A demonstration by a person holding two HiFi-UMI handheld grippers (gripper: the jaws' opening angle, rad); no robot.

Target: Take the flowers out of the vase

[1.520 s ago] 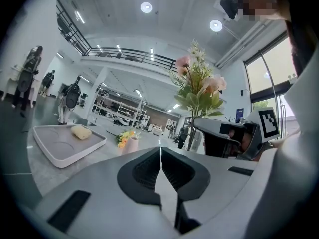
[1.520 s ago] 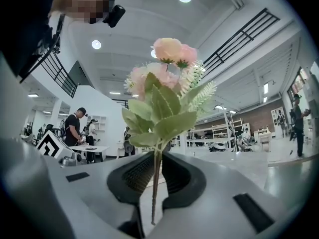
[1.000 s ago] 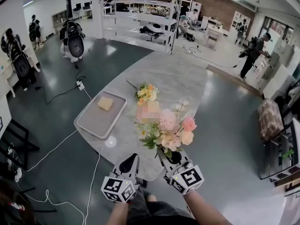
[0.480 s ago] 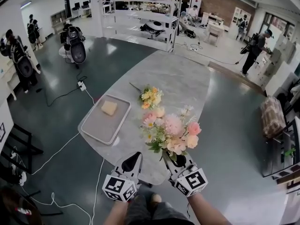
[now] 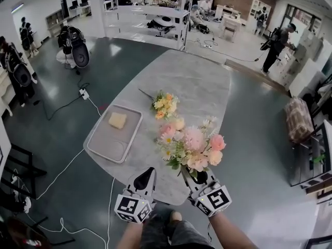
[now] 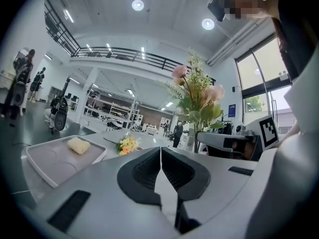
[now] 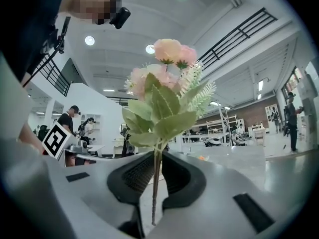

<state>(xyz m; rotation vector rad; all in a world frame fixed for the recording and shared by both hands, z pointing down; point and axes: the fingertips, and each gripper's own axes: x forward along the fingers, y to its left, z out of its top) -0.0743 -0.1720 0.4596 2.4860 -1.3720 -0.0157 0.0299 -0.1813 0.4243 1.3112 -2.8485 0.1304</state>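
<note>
My right gripper (image 5: 191,176) is shut on the thin stem of a bouquet of pink and peach flowers with green leaves (image 5: 193,145), held upright over the table's near edge. In the right gripper view the stem (image 7: 156,183) runs between the closed jaws of the right gripper (image 7: 157,159) and the blooms (image 7: 168,51) rise above. My left gripper (image 5: 144,181) is beside it on the left, shut and empty; its jaws meet in the left gripper view (image 6: 160,152). A small yellow and orange bunch (image 5: 164,104) lies on the table farther off. No vase shows clearly.
The grey marble table (image 5: 192,82) stretches away from me. A grey tray (image 5: 111,141) with a yellow sponge (image 5: 117,120) sits at its left. White cables trail on the floor at the left. Shelving, chairs and people stand far behind.
The bouquet stays in my right gripper at about the same spot. My left gripper has drifted slightly, and the head view has shifted a little.
</note>
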